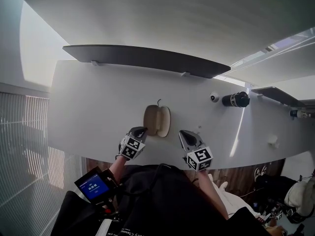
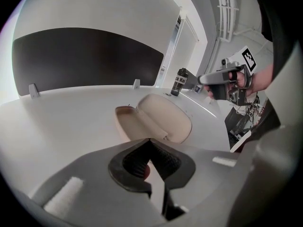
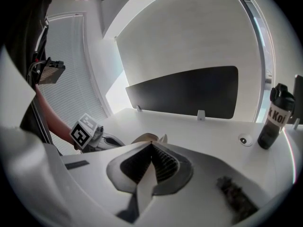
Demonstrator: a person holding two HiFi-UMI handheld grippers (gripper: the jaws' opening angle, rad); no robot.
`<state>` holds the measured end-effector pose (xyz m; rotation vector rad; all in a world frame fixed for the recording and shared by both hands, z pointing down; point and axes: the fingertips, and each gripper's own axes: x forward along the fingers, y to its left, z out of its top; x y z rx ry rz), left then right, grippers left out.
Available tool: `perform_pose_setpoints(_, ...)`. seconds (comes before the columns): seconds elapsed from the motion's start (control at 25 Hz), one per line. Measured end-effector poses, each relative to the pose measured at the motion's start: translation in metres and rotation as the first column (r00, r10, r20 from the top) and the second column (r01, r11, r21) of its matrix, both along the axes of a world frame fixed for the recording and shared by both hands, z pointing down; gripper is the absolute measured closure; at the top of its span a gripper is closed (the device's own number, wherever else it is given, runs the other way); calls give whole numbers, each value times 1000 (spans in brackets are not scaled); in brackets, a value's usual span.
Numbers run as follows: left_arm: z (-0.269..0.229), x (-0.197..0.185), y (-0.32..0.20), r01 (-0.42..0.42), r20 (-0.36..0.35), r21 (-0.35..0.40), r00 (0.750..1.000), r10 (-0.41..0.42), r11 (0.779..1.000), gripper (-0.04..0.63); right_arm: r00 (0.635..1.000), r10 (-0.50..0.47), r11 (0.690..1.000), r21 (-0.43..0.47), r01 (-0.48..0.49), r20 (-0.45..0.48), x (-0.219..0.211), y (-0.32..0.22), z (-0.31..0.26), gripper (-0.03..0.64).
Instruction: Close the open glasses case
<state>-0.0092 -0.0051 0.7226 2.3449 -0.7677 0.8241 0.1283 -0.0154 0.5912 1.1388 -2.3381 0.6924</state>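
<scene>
The beige glasses case [image 1: 157, 120] lies open on the white desk [image 1: 98, 107], its two halves spread side by side. My left gripper [image 1: 141, 130] sits just left of the case's near end, jaws shut and empty. My right gripper [image 1: 183, 133] rests a little to the right of the case, also shut on nothing. In the left gripper view the case [image 2: 154, 122] lies right beyond the closed tips [image 2: 149, 141], with the right gripper [image 2: 222, 78] further off. The right gripper view shows only the case's rim [image 3: 147, 137] above its closed tips [image 3: 151, 144], and the left gripper [image 3: 102, 138] to the left.
A long dark panel [image 1: 147, 58] stands along the desk's back edge. A black bottle [image 1: 235, 100] and a small round white object [image 1: 214, 97] sit at the back right. The desk's front edge runs just under both grippers. A device with a blue screen [image 1: 93, 186] is on the person's left forearm.
</scene>
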Motion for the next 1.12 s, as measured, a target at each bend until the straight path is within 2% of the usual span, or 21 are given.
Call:
perform_pose_setpoints(0.2, 4, -7, 2, 4, 19, -27, 1000, -4, 1000, 589, 1000, -11, 999, -42, 11, 0, -2, 0, 17, 618)
perform_pose_setpoints(0.44, 11, 3, 2, 7, -8, -49, 1000, -8, 999, 589, 1000, 6, 995, -97, -5, 9, -2, -9, 38, 618)
perform_pose_setpoints(0.64, 9, -4, 3, 18, -7, -49, 1000, -18, 999, 588, 999, 16, 990, -139, -12, 29, -16, -17, 57, 618)
perform_pose_setpoints(1.12, 8, -8, 3, 26, -29, -45, 999, -27, 999, 589, 999, 31, 978, -209, -30, 4, -18, -29, 95, 618)
